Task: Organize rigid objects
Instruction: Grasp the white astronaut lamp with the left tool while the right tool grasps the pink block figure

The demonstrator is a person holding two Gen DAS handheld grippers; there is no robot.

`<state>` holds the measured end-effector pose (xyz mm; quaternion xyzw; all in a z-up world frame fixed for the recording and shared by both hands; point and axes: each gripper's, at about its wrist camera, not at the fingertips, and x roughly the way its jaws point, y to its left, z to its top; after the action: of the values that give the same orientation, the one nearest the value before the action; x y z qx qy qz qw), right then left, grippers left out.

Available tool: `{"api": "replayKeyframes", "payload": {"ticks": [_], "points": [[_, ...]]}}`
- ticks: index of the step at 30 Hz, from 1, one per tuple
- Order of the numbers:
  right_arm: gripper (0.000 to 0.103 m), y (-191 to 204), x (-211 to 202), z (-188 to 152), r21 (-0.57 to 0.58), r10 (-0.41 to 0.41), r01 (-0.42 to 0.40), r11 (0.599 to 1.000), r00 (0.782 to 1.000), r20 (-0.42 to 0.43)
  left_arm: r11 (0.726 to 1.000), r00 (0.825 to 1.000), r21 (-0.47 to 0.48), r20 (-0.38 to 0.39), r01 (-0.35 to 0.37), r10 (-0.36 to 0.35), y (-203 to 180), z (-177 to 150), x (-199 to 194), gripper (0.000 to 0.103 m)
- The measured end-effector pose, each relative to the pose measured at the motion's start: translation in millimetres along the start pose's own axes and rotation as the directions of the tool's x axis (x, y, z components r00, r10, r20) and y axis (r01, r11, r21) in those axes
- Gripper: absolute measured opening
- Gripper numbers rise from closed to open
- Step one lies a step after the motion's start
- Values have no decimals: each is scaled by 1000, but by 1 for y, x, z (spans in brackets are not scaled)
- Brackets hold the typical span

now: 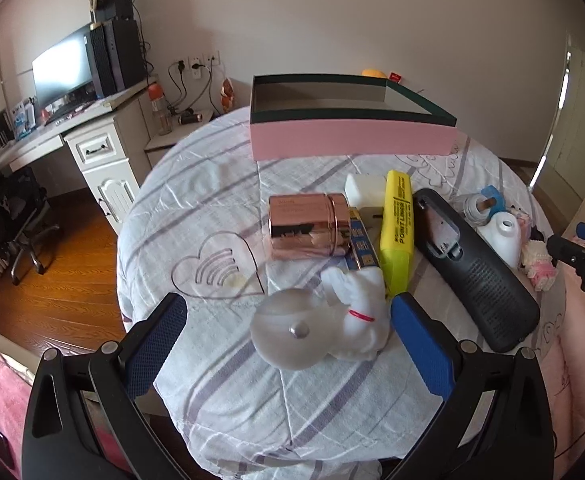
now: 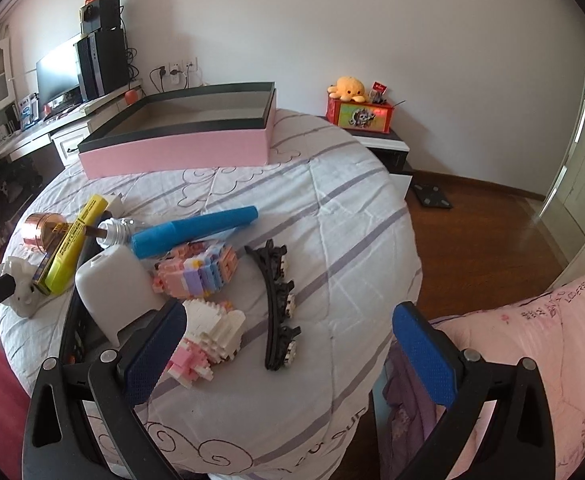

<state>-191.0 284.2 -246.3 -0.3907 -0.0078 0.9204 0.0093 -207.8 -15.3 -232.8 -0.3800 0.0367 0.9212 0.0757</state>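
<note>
Bedroom w/ a computer desk (image 1: 52, 136) far left, wood floor, and a round bench (image 1: 212, 208) under a striped grey-white cloth in the middle. At the far side of the bench sits a pink box (image 1: 352, 140) w/ a dark rim, open top; as far as both views show, its inside is empty. So I'd judge the sorting hasn't started: nothing is in the box, everything is left to do.

The clutter lies nearer, all loose on the cloth: a rose-gold tin (image 1: 308, 226) on its side, a yellow highlighter (image 1: 396, 232) just right of it, a black speaker-like unit (image 1: 476, 268) further right, a white bottle (image 2: 112, 292), a blue tube (image 2: 196, 232), pastel brick figures (image 2: 200, 272), a black hair clip (image 2: 278, 304), a clear heart-shaped piece (image 1: 216, 268) to the left.

Left gripper (image 1: 288, 348): jaws spread wide, nothing between them gripped. A frosted disc (image 1: 292, 332) and a white dog figurine (image 1: 356, 312) lie right between and just beyond the pads, prob. the nearest candidates.

Right gripper (image 2: 288, 352): jaws also wide, empty. Hair clip sits between them, slightly fwd; a white-pink brick figure (image 2: 208, 336) is just beside the left pad, touching or nearly so, can't tell which.
</note>
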Motion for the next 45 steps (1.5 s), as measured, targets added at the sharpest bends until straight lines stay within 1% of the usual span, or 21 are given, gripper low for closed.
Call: {"api": "replayKeyframes", "payload": {"ticks": [5,6,8,9,10,12,13,14,17,20,22,25,26,28,30,32,34,41,43,44,45], "points": [[103,2,4,-3,-9,9,-9,1000,1000,-15,999,999,-8,-15,35,-35,-2,-6,2,103],[103,2,5,-3,-7,14,-14,1000,1000,-18,1000,1000,-2,-15,24,-24,-2,-6,4,103],[103,1,6,-4,-4,21,-21,1000,999,-24,1000,999,13,-16,-28,28,-3,-4,12,103],[103,1,6,-4,-2,26,-26,1000,999,-24,999,999,16,-13,-33,33,-1,-4,14,101],[103,1,7,-3,-2,30,-30,1000,999,-25,999,999,2,-2,-38,38,1,-4,14,98],[103,-1,6,-4,-2,35,-35,999,999,-23,999,1000,-40,-6,14,-14,8,-2,16,77],[103,-2,7,-4,1,40,-40,999,999,-24,998,999,-47,-9,39,-40,10,-2,17,73],[103,-2,8,-4,4,52,-52,999,998,-25,998,999,-40,-15,49,-50,9,-3,19,71],[103,-2,12,-3,8,82,-82,997,996,-30,1000,1000,4,-8,23,-23,4,-4,22,71],[103,3,10,-4,-3,99,-99,995,995,-30,1000,1000,5,-4,22,-22,4,-4,22,71],[103,8,4,-5,-20,104,-104,994,994,-15,1000,1000,12,-4,18,-18,3,-5,21,71],[103,16,-3,-9,-46,136,-135,990,991,17,999,1000,32,-13,10,-10,0,-6,22,71],[102,19,-3,-10,-50,138,-137,989,990,17,999,1000,30,-17,12,-11,0,-7,23,72],[92,24,2,-11,-63,131,-131,989,991,-1,999,1000,30,-23,15,-15,0,-8,25,72],[78,27,7,-11,-70,136,-137,988,990,-23,999,1000,30,-25,16,-15,0,-9,27,72],[76,29,9,-11,-77,124,-125,989,992,-24,999,999,29,-28,20,-19,1,-10,28,72],[74,29,11,-11,-74,130,-131,989,991,-22,999,999,25,-28,25,-24,2,-10,29,72],[74,37,15,-10,-113,95,-97,989,995,-26,999,999,19,-31,38,-37,3,-8,31,73],[64,38,10,-10,-122,114,-115,986,993,-11,999,999,24,-29,39,-38,2,-8,31,73],[61,37,9,-10,-120,126,-127,985,992,-14,999,999,26,-29,41,-40,3,-8,31,73],[61,38,9,-10,-124,129,-131,984,991,-23,999,999,27,-28,43,-43,3,-9,30,73]]}}
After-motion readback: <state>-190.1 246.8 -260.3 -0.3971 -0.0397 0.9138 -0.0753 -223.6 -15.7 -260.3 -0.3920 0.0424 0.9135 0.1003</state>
